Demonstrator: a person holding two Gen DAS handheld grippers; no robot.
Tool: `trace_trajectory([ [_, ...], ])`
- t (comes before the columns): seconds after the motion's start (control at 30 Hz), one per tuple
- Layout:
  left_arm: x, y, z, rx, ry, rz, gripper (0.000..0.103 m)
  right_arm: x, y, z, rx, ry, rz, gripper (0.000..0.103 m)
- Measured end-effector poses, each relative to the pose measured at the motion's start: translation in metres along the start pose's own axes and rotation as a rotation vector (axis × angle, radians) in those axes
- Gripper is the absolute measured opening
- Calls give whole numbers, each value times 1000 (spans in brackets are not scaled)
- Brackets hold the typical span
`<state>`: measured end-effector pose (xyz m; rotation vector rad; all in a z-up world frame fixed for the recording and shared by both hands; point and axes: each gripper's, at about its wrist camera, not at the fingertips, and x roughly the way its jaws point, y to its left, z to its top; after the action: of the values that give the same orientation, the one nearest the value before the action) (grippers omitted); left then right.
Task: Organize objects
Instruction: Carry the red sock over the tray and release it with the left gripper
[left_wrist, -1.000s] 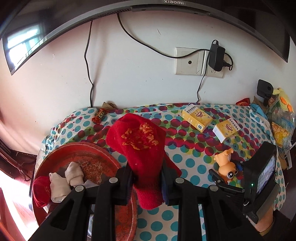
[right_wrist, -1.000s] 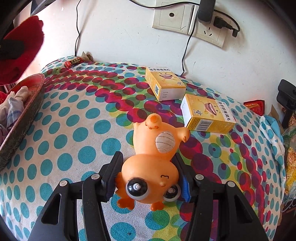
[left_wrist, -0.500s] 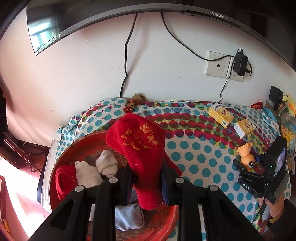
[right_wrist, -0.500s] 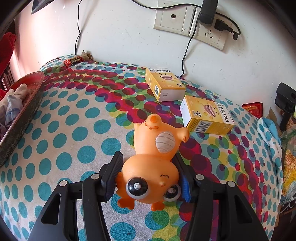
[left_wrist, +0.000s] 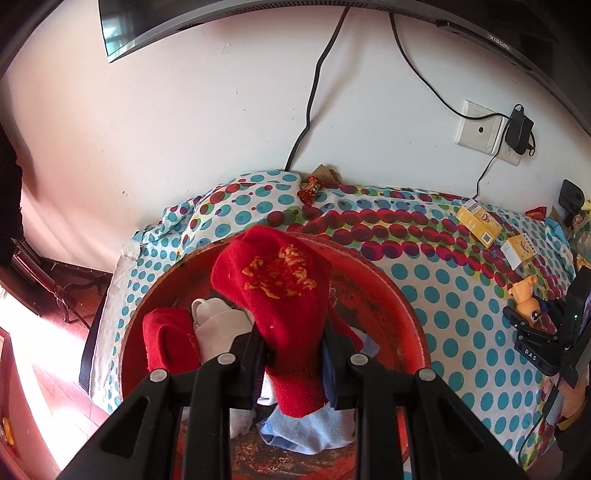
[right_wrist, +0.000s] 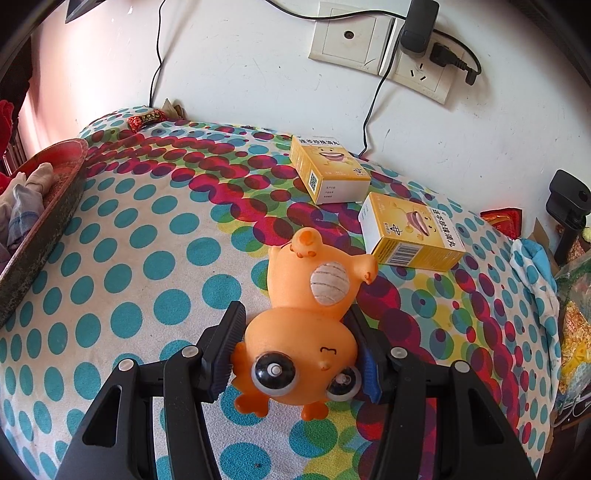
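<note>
Left gripper (left_wrist: 293, 356) is clamped on a fuzzy red sock with gold embroidery (left_wrist: 279, 295), dangling right over the round red tray (left_wrist: 402, 306) of socks. Right gripper (right_wrist: 295, 350) squeezes an orange rubber big-eyed toy (right_wrist: 314, 310), well right of that tray.

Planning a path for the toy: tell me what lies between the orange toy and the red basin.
In the right wrist view, only bare polka-dot cloth lies between the orange toy in the right gripper and the red basin.

Right gripper (right_wrist: 295, 354) clamping orange toy (right_wrist: 314, 314), 2 yellow boxes (right_wrist: 328, 168) beyond, polka-dot cloth (right_wrist: 147, 258)
</note>
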<state>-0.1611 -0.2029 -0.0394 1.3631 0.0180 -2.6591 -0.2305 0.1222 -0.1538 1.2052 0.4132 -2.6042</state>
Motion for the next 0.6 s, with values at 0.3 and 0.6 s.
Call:
trace_trajectory([
  [0.3,19,27,-12,-14,55,42,25,0,0,0,-2,0,-3,52],
  [0.6,23,35,-25,6,61,71,32,0,1,0,-4,-1,-7,52],
])
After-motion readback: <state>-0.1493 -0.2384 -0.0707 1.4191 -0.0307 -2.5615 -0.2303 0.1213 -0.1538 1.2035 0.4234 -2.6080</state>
